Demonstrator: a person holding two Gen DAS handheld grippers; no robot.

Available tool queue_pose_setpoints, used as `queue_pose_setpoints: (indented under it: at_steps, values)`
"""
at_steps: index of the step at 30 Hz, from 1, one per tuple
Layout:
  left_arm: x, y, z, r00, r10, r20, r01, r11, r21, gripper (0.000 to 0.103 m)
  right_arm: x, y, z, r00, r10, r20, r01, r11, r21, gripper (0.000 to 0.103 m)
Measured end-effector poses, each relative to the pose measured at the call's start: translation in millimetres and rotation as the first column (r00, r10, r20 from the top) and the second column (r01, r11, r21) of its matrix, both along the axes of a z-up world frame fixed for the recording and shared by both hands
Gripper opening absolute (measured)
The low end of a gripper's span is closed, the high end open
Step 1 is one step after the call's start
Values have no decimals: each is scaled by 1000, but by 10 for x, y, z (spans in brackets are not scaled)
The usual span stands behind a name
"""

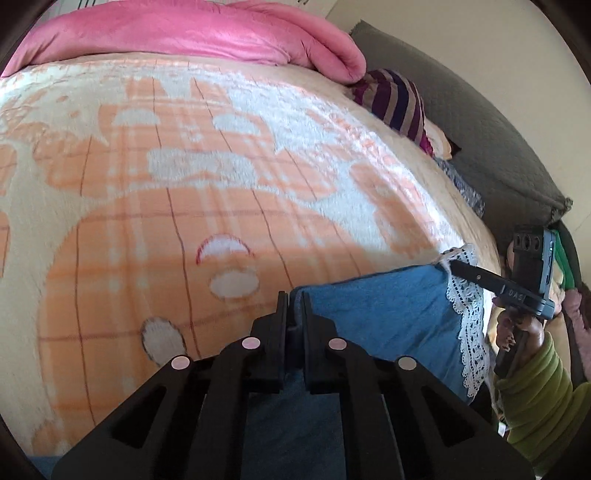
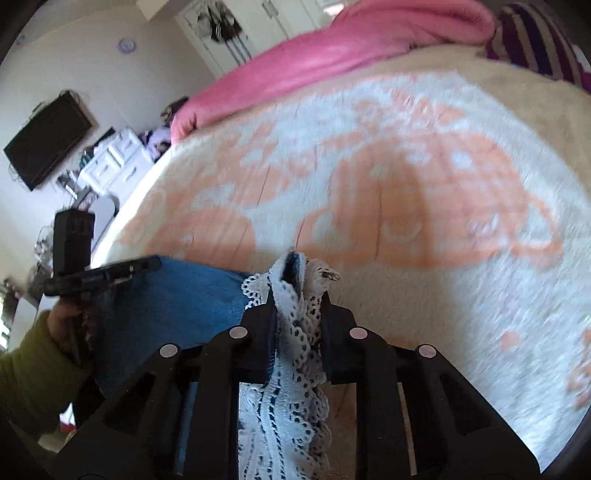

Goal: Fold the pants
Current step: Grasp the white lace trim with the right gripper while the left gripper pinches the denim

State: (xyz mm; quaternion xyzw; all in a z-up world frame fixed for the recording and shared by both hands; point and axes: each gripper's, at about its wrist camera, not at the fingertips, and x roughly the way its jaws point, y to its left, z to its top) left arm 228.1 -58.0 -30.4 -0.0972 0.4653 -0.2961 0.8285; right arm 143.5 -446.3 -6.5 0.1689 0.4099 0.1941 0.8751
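1. Nearest to me, the left tongs (image 1: 293, 306) were clenched on a plain edge of the blue pants (image 1: 388, 314), the denim pinched between the two black fingers and lifted off the bed.
2. Just beside them, the right tongs (image 2: 295, 284) were clamped on the white lace trim (image 2: 295, 332) at the hem — the lace bunched up between the fingers and hung down through them.
3. Between the two tongs the pants stretched as a taut blue band, held above the near edge of the bed; how much cloth hung below I could not tell.
4. Beyond lay the orange-and-white blanket (image 1: 221, 184), with no part of the pants yet spread on it.
5. Farther off sat the pink duvet (image 1: 192, 33) and a striped pillow (image 1: 395, 99) by the headboard.
6. My judgement — the fold was at an early stage: the garment was gripped at two points and carried, but no flat fold showed. Laying it down, doubling it over and smoothing it seemed still to do.
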Motion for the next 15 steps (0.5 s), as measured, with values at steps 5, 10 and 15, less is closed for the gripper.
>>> queue_pose_setpoints:
  at_steps: [5, 10, 15]
  values:
    - [158, 32, 54, 998, 61, 7, -61, 998, -30, 5, 277, -2, 19, 1000, -25, 12, 26, 999, -42, 13]
    - [218, -30, -146, 996, 85, -6, -85, 995, 49, 5, 582, 147, -309, 996, -10, -91, -5, 987, -162, 15]
    - [242, 47, -311, 994, 109, -15, -107, 992, 63, 8, 567, -18, -404, 992, -65, -105, 57, 995, -81, 22]
